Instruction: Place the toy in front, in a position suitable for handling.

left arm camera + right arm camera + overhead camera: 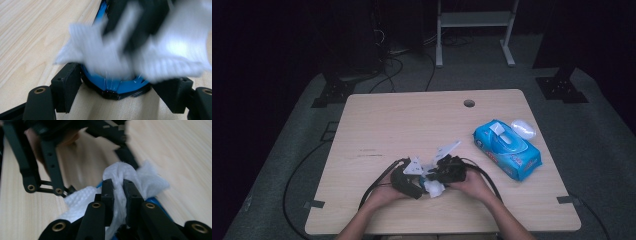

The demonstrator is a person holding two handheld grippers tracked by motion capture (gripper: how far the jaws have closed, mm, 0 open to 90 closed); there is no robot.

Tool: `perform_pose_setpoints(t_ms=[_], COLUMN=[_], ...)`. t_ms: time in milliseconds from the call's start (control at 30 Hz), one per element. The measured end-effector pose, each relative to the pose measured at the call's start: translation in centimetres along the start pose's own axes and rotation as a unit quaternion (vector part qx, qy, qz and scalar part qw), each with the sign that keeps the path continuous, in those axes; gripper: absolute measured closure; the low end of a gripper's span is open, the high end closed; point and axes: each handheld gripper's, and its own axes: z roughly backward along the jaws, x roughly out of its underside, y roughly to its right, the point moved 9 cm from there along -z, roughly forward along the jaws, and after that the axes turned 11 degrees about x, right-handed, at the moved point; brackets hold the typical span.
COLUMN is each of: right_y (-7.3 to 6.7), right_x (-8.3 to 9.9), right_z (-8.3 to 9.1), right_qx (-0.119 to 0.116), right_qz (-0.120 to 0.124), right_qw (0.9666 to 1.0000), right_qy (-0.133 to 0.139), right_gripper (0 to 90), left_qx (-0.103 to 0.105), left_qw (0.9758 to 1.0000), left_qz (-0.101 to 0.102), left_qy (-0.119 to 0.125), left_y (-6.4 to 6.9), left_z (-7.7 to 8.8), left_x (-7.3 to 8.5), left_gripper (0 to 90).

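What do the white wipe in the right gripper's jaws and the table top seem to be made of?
Wipe: soft non-woven cloth or tissue, matte; its fine embossed weave and crumpled folds between the right gripper jaws suggest this. Table: pale wood-look board, likely laminate; straight printed-looking grain and a smooth, faintly glossy face.

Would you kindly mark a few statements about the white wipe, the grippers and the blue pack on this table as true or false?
1. The right gripper is shut on the white wipe. True.
2. The left gripper has a round blue thing between its jaws. True.
3. The blue wipes pack lies at the table's left edge. False: it lies on the right side of the table.
4. The wipes pack's lid flap is closed flat. False: its white flap stands open.
5. The two grippers meet near the table's front edge. True.
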Motion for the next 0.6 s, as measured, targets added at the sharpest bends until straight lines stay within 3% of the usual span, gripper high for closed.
perform_pose_setpoints(t_ms=[33, 67, 133, 167, 233, 267, 333, 367, 400, 433, 500, 567, 600], right_y=[0.0, -0.5, -0.3, 0.9, 1.6, 1.4, 0.2, -0.6, -0.6, -1.6, -1.4, -0.1, -0.1], right_x=[0.0, -0.1, -0.1, 0.2, 0.3, 0.4, 0.2, 0.1, 0.1, -0.4, -0.6, -0.6, -0.6], right_z=[0.0, -0.1, 0.1, 0.7, 1.2, 1.2, 0.5, 0.0, 0.0, -0.8, -1.0, -0.5, -0.5], right_qx=[0.0, 0.019, 0.026, 0.045, 0.045, 0.046, 0.041, 0.027, 0.027, 0.033, 0.033, 0.059, 0.059], right_qz=[0.0, 0.029, 0.029, 0.013, -0.014, -0.011, 0.014, 0.022, 0.022, 0.047, 0.046, 0.033, 0.033], right_qw=[1.0, 0.9994, 0.9992, 0.9989, 0.9989, 0.9989, 0.9991, 0.9993, 0.9993, 0.9983, 0.9983, 0.9976, 0.9976], right_qy=[0.0, -0.003, -0.003, -0.002, 0.0, -0.002, -0.007, -0.011, -0.011, -0.006, -0.012, -0.012, -0.012], right_gripper=[79.7, 79.6, 79.6, 79.7, 79.9, 79.9, 80.0, 79.9, 79.9, 79.9, 79.8, 79.9, 79.9], left_qx=[0.0, 0.0, 0.0, -0.001, -0.002, -0.002, -0.002, -0.002, -0.002, -0.002, -0.002, -0.003, -0.003], left_qw=[1.0, 1.0, 1.0, 1.0, 1.0, 1.0, 1.0, 1.0, 1.0, 1.0, 1.0, 1.0, 1.0], left_qz=[0.0, 0.0, 0.001, 0.0, -0.001, -0.003, -0.003, -0.001, -0.001, -0.002, -0.001, -0.001, -0.001], left_qy=[0.001, 0.001, 0.003, 0.003, 0.002, 0.001, 0.002, 0.003, 0.003, 0.002, 0.002, 0.003, 0.003], left_y=[0.0, 0.0, 0.0, 0.0, 0.0, 0.0, 0.0, 0.1, 0.1, 0.1, 0.0, 0.0, 0.0], left_z=[0.0, 0.0, 0.0, 0.0, -0.1, -0.1, -0.1, -0.2, -0.2, -0.1, -0.1, -0.1, -0.1], left_x=[0.0, 0.0, 0.0, 0.0, -0.1, -0.2, -0.2, -0.2, -0.2, -0.1, -0.1, -0.1, -0.1], left_gripper=[25.3, 25.4, 25.4, 25.5, 25.4, 25.4, 25.4, 25.4, 25.4, 25.3, 25.4, 25.5, 25.5])
